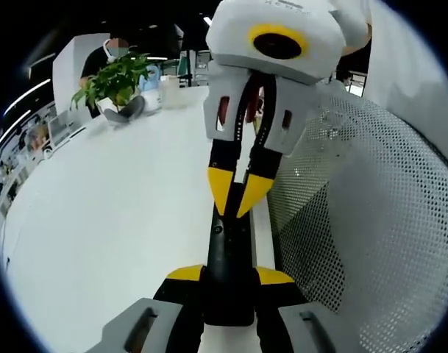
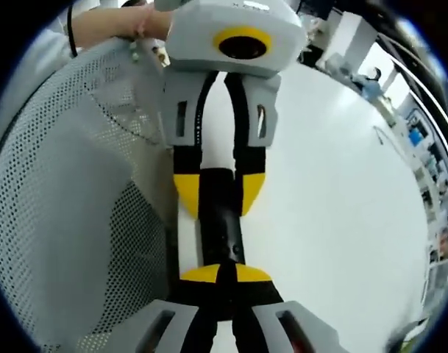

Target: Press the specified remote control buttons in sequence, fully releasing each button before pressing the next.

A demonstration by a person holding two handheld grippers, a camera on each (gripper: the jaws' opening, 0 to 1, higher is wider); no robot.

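Note:
A slim black remote control (image 1: 228, 298) lies lengthwise between the yellow-tipped jaws of my left gripper (image 1: 229, 274), which is shut on its sides. My right gripper (image 1: 237, 200) comes in from above, its two yellow tips drawn together and resting on the remote's top face near its far end. In the right gripper view the remote (image 2: 221, 228) runs up from my right gripper (image 2: 225, 273), whose tips meet on it, while the left gripper (image 2: 218, 191) clamps the far part. The buttons are too dark to make out.
A white table (image 1: 121, 220) spreads to the left, with a potted plant (image 1: 117, 84) and a seated person (image 1: 109, 55) at its far end. A white perforated chair back (image 1: 371, 220) stands close on the right. A hand (image 2: 121, 22) holds the left gripper.

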